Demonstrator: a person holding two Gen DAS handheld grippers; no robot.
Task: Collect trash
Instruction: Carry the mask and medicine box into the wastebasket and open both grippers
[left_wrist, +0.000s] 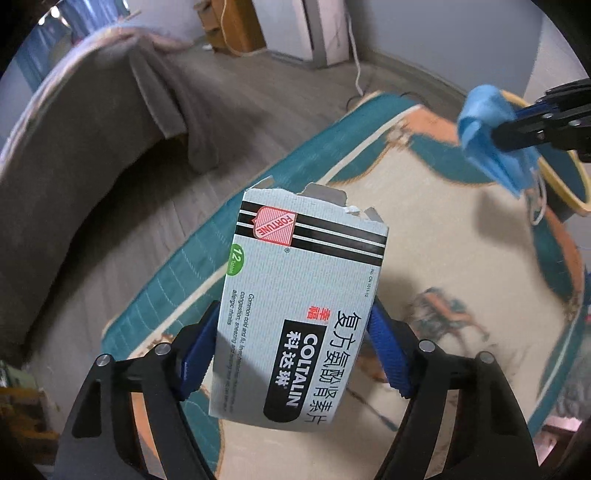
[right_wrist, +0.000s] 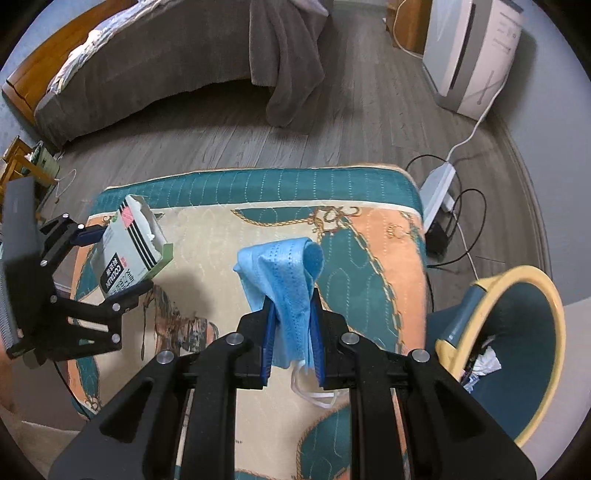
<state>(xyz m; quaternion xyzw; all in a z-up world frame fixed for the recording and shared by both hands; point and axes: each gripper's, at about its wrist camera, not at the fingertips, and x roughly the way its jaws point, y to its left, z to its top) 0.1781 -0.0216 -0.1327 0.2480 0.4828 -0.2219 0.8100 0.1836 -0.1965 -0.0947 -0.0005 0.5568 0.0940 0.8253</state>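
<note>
Two pieces of trash held above the rug, bin to the right.

We hold the torn-open medicine box (left_wrist: 299, 314), light, hollow cardboard that dents easily, by its long side walls near the closed end, in the left gripper (left_wrist: 295, 354), whose pads press on it. The blue face mask (right_wrist: 284, 291) is soft, limp and nearly weightless; our right gripper (right_wrist: 291, 339) is clenched on its bunched middle, ear loops dangling. Both hang over the patterned rug (right_wrist: 388, 266), and the yellow-rimmed bin (right_wrist: 554, 325) stands near right.
</note>
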